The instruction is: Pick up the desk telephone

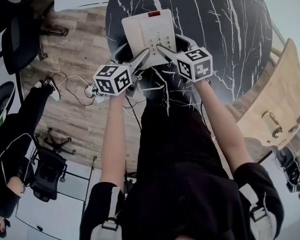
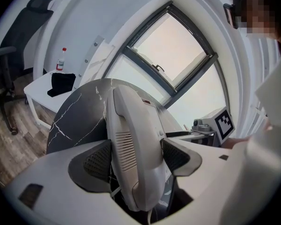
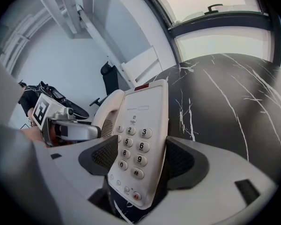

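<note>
Reaching in from the near edge of the dark marbled table [image 1: 225,44] toward the desk telephone [image 1: 149,30], flat on the tabletop just ahead, with its long axis running near to far. Straddling the handset [image 2: 131,144] along the phone's left side with the left gripper [image 1: 136,58]: jaws spread wide, pads close beside the plastic, seemingly not yet squeezing. Straddling the keypad [image 3: 133,146] half on the right with the right gripper [image 1: 171,45]: spread just as wide, likewise unclamped. Equally near, one to each long half, both pointing away and downward. Probably calling next for closing across the width, then lifting evenly. Handset seated on the phone; no container close by.
</note>
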A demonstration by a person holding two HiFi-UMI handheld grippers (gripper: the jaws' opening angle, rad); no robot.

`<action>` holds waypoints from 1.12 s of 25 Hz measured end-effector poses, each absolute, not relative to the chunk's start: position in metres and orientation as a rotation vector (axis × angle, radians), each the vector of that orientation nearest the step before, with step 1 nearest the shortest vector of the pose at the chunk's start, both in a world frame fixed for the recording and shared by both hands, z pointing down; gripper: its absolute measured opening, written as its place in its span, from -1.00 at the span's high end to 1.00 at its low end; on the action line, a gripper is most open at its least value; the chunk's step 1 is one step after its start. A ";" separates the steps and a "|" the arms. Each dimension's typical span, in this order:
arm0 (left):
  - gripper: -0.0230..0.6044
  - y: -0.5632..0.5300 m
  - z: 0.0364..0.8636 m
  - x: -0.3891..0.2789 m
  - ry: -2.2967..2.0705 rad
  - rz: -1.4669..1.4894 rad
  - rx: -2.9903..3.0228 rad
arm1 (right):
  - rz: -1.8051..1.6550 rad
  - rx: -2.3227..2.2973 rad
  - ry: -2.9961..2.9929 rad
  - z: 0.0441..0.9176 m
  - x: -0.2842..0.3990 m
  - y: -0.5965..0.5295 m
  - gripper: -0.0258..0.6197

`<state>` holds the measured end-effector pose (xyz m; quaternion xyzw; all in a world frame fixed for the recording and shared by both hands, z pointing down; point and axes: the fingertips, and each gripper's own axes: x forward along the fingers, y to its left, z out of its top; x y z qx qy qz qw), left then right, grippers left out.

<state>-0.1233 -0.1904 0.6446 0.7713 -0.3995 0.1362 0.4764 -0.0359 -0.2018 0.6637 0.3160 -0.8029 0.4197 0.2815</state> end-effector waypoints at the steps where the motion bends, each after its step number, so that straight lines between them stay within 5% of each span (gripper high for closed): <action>1: -0.16 -0.190 0.645 -0.123 -0.977 0.334 1.885 | 1.122 0.851 -2.151 0.665 -0.036 -0.202 -0.04; 28: -0.26 -0.192 0.649 -0.124 -0.932 0.264 1.872 | 1.175 0.874 -2.161 0.673 -0.036 -0.206 -0.08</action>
